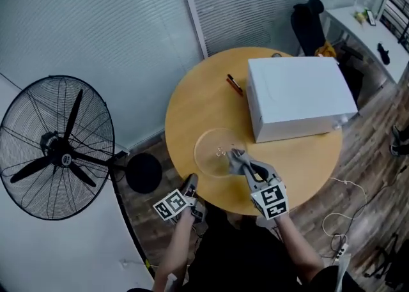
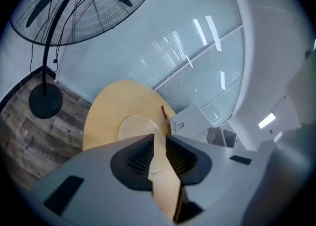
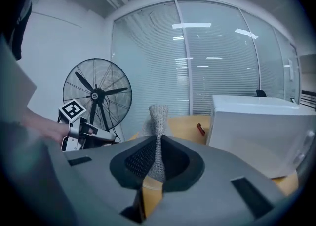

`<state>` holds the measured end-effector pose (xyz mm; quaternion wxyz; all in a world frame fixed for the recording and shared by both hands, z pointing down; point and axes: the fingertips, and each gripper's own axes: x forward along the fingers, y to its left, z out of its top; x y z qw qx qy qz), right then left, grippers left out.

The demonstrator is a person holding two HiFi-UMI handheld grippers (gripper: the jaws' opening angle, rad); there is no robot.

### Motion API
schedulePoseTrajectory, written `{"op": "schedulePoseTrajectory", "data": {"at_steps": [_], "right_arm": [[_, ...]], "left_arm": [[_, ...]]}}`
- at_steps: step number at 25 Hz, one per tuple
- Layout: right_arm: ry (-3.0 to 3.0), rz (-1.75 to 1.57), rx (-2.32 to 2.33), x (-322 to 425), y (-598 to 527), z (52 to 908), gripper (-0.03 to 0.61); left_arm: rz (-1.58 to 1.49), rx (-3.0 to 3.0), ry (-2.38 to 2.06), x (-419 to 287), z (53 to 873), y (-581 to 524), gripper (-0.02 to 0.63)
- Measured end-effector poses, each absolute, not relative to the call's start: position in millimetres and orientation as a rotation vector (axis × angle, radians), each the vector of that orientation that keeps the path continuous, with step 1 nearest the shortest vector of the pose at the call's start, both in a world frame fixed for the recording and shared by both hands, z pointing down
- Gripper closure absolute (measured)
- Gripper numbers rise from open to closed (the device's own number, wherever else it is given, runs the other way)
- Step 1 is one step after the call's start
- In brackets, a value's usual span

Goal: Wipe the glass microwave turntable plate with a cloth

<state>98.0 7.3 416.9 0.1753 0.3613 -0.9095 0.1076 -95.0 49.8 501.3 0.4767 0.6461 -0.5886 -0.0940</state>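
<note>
Your right tongs (image 1: 248, 169) sit closest, reaching forward from your right hand over the near side of a round wooden counter (image 1: 192, 102). In the right gripper view, these tongs (image 3: 157, 158) are clenched on a grey knitted cloth (image 3: 158, 118), which stands up in a narrow strip between the dark pads. From the head view, the cloth (image 1: 234, 156) hangs over the near right part of the glass turntable plate (image 1: 203, 147), a clear disc lying flat on the counter just in front of you; whether cloth and glass touch cannot be told. Your left tongs (image 1: 192, 183) hover at the counter's near edge, left of the plate and apart from it. In the left gripper view, those tongs (image 2: 158, 153) are drawn almost together with only a narrow slit, grasping nothing, and the plate (image 2: 132, 126) shows beyond them. A white microwave (image 1: 297, 96) stands on the right half of the counter, behind the plate. A small red object (image 1: 234, 84), perhaps a pen, lies just left of the microwave. A black pedestal fan (image 1: 57, 147) stands on the floor to the left.
</note>
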Motion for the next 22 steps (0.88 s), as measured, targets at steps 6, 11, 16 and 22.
{"op": "schedulePoseTrajectory", "data": {"at_steps": [6,11,16,22], "right_arm": [[-2.703,0.279,1.003,121.5,11.4,365.5,0.545],[-2.794,0.261,0.951,132.1,21.6,335.0,0.545],[-2.857,0.227,0.864,133.8,33.9,318.7,0.548],[-2.877,0.278,0.834,137.4,50.0,316.3,0.548]], "left_arm": [[-0.224,1.777,-1.575,-61.6,414.5,62.8,0.560],[-0.193,1.905,-1.634,-38.3,370.0,77.8,0.601],[-0.149,1.995,-1.686,-22.3,339.0,90.3,0.615],[-0.141,2.028,-1.696,-13.7,326.3,103.3,0.615]]}}
